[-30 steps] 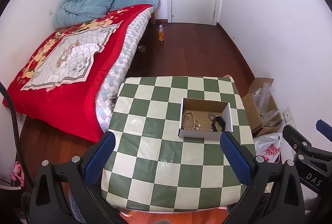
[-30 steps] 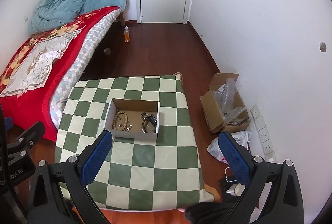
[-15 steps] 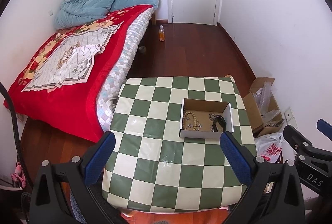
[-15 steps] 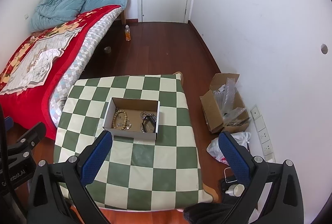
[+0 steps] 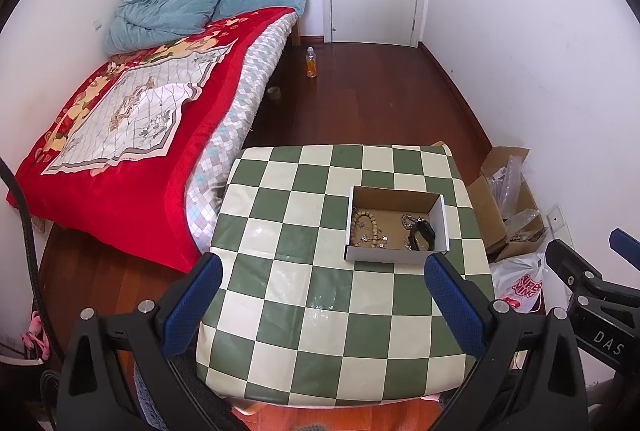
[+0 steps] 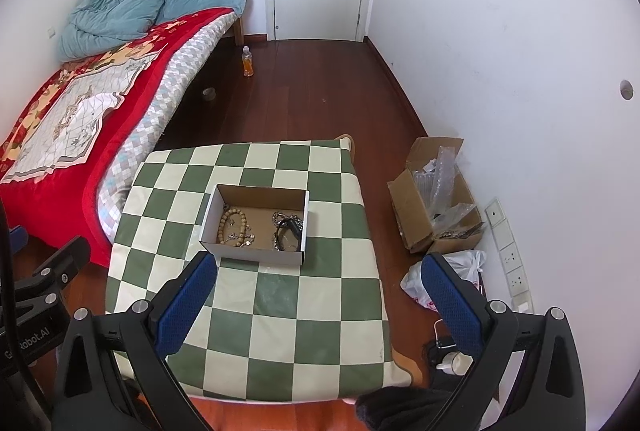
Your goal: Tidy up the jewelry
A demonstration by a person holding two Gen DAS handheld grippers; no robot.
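A small open cardboard box (image 5: pixel 394 225) (image 6: pixel 256 227) stands on a green-and-cream checked table (image 5: pixel 320 291) (image 6: pixel 280 311). Inside lie a wooden bead bracelet (image 5: pixel 362 227) (image 6: pixel 232 225), a silver chain (image 5: pixel 409 220) (image 6: pixel 282 219) and a black item (image 5: pixel 422 233) (image 6: pixel 289 231). My left gripper (image 5: pixel 320 295) is open and empty, held high above the table's near side. My right gripper (image 6: pixel 316 291) is open and empty, high above the table's near right. The right gripper's body shows at the right edge of the left wrist view (image 5: pixel 592 287).
A bed with a red cover (image 5: pixel 120 135) lies left of the table. A brown carton with plastic wrap (image 6: pixel 436 191) and a white bag (image 6: pixel 448 275) sit on the floor at the right by the wall. A bottle (image 6: pixel 248 61) stands near the door.
Both grippers have drifted slightly, so the table and box sit a little differently in view. Nothing was taken or let go.
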